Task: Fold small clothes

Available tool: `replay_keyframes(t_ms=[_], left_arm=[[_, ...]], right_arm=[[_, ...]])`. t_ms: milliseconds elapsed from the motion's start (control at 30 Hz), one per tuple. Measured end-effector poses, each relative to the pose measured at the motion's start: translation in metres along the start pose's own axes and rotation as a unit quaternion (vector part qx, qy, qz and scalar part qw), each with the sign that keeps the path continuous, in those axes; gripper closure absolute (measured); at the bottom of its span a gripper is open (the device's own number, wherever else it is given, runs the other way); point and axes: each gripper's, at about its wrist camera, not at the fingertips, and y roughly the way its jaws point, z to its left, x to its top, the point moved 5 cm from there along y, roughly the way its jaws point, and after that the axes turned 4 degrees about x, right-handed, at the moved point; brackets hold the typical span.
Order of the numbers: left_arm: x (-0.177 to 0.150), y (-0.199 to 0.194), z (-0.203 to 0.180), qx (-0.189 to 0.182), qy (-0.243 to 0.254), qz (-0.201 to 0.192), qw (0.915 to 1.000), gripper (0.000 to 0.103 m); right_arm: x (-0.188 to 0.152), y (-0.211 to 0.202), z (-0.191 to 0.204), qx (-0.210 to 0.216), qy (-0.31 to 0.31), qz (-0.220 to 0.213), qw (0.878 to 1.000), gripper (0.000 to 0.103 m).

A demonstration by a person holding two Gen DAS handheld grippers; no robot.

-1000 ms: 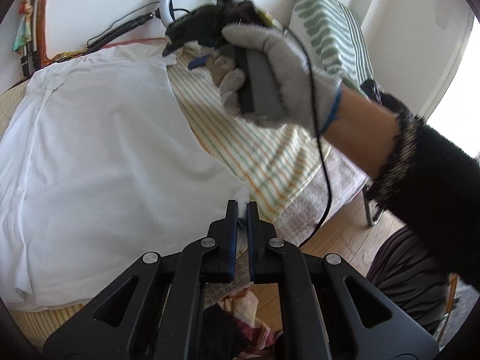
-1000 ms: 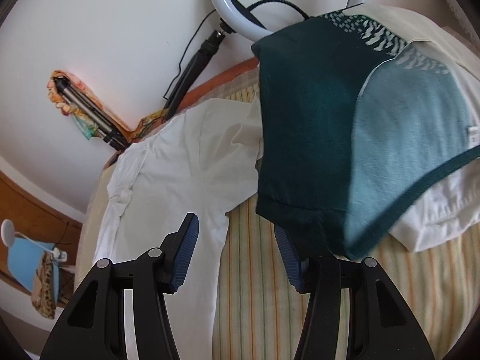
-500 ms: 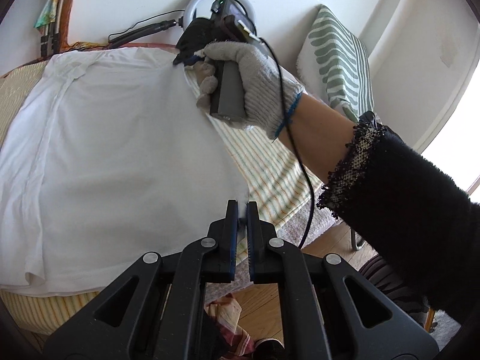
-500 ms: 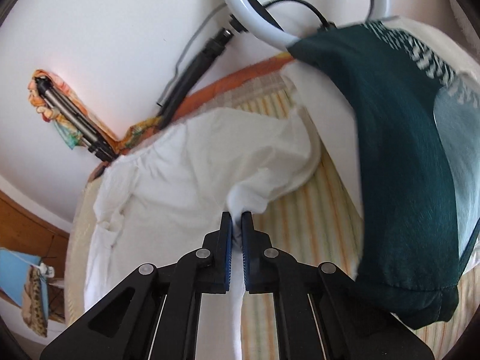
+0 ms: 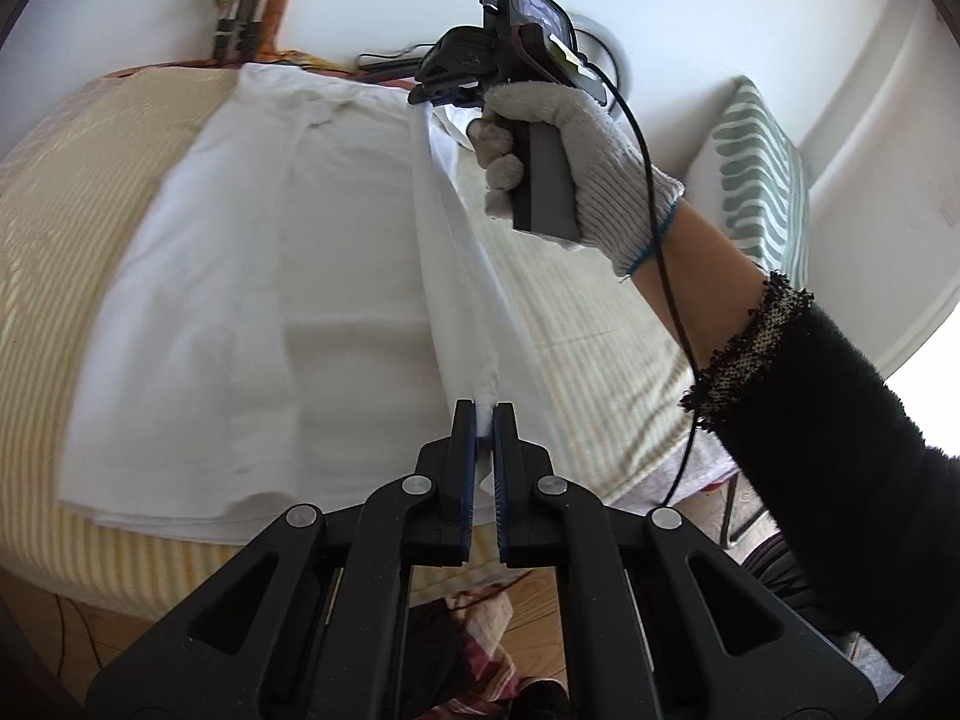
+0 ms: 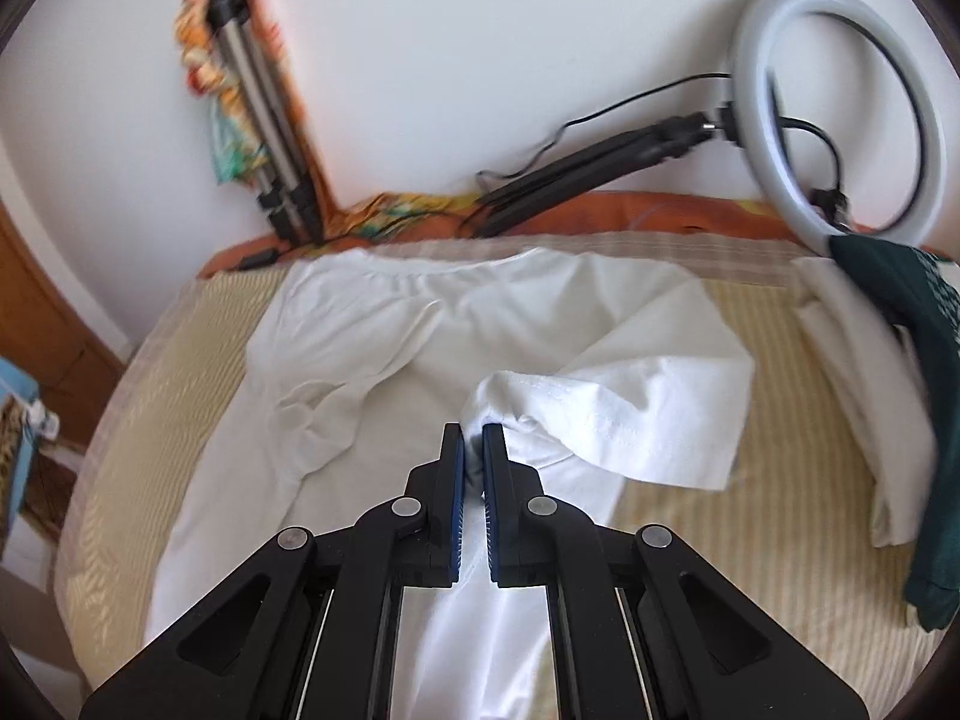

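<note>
A white T-shirt (image 5: 270,300) lies spread on a striped bed cover (image 5: 588,324). My left gripper (image 5: 485,414) is shut on the shirt's near right hem corner, lifted off the bed. Farther along the same side, my right gripper (image 5: 441,97) is held by a gloved hand (image 5: 576,144) and is shut on the shirt near the sleeve. In the right wrist view my right gripper (image 6: 473,435) pinches a bunch of the white T-shirt (image 6: 648,408), with the sleeve folded over the body. The raised right edge runs taut between the two grippers.
A ring light (image 6: 840,114) on a black stand leans on the wall behind the bed. A dark green garment (image 6: 900,324) and white cloth lie at the right. A folded tripod (image 6: 264,126) stands at the left. A green-striped cushion (image 5: 756,180) sits by the wall.
The right gripper shut on the shirt's sleeve side and both grippers have lifted the right edge and carried it leftward over the shirt. The green garment has slid to the right of view.
</note>
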Motion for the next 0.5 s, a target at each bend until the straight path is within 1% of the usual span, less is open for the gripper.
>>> replay_keyframes(t_ms=[167,267,300,333,367,433,500], left_arm=[[-0.009,0.003,0.023,0.034,-0.015,0.012,0.9993,0.1],[-0.012,0.006,0.03,0.058,-0.013,0.018,0.998,0.1],[-0.012,0.005,0.03,0.06,-0.01,0.02,0.9979,0.1],[-0.011,0.003,0.03,0.06,-0.011,0.019,0.998,0.1],[-0.011,0.0,0.03,0.057,-0.012,0.015,0.9982,0.1],[-0.009,-0.007,0.031,0.056,-0.009,0.007,0.9984,0.1],[-0.007,-0.016,0.036,0.054,-0.013,-0.003,0.9985,0.1]], right_arm=[[-0.012,0.031,0.03,0.019,-0.035,0.03,0.999,0.098],[-0.017,0.041,0.041,0.017,-0.051,0.045,0.997,0.092],[-0.019,0.043,0.043,0.024,-0.056,0.054,0.997,0.084],[-0.019,0.043,0.045,0.032,-0.058,0.06,0.996,0.079],[-0.019,0.041,0.046,0.042,-0.058,0.062,0.995,0.072],[-0.014,0.023,0.042,0.073,-0.048,0.052,0.995,0.071],[-0.007,0.003,0.035,0.128,-0.016,0.037,0.991,0.071]])
